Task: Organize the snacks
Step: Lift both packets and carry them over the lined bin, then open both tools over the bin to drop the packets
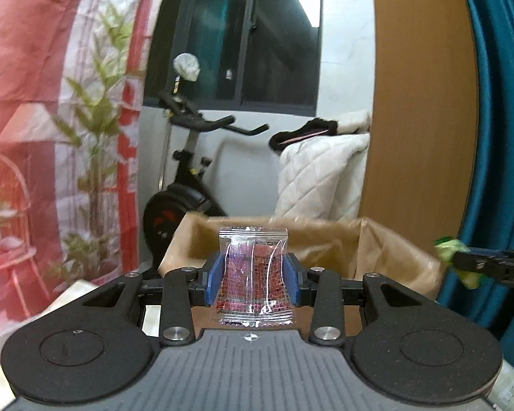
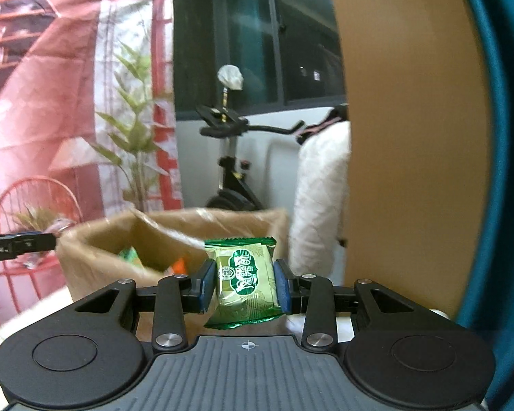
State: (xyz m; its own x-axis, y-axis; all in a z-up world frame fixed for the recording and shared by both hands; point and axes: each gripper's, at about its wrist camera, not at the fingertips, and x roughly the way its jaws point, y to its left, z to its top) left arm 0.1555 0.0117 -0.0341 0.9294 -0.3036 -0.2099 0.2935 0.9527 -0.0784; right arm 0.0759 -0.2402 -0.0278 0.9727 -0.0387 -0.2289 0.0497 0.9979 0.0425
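My left claw (image 1: 253,275) pinches a red packet (image 1: 252,274); my right claw (image 2: 245,282) pinches a green packet (image 2: 245,281). Both face the box (image 2: 96,257) at 12 o'clock (some snacks already inside); these two remain undropped.

Box (image 1: 394,253) before exercise bike (image 1: 188,185)

A dark window (image 1: 257,34) fills the far wall, a ceiling light mirrored in its glass. Below it stands a black exercise bike (image 1: 188,171), with a white quilted blanket (image 1: 318,178) draped beside it. A red-and-white printed backdrop (image 1: 51,102) hangs left; a wooden panel (image 1: 421,102) and teal curtain (image 1: 497,102) stand right.
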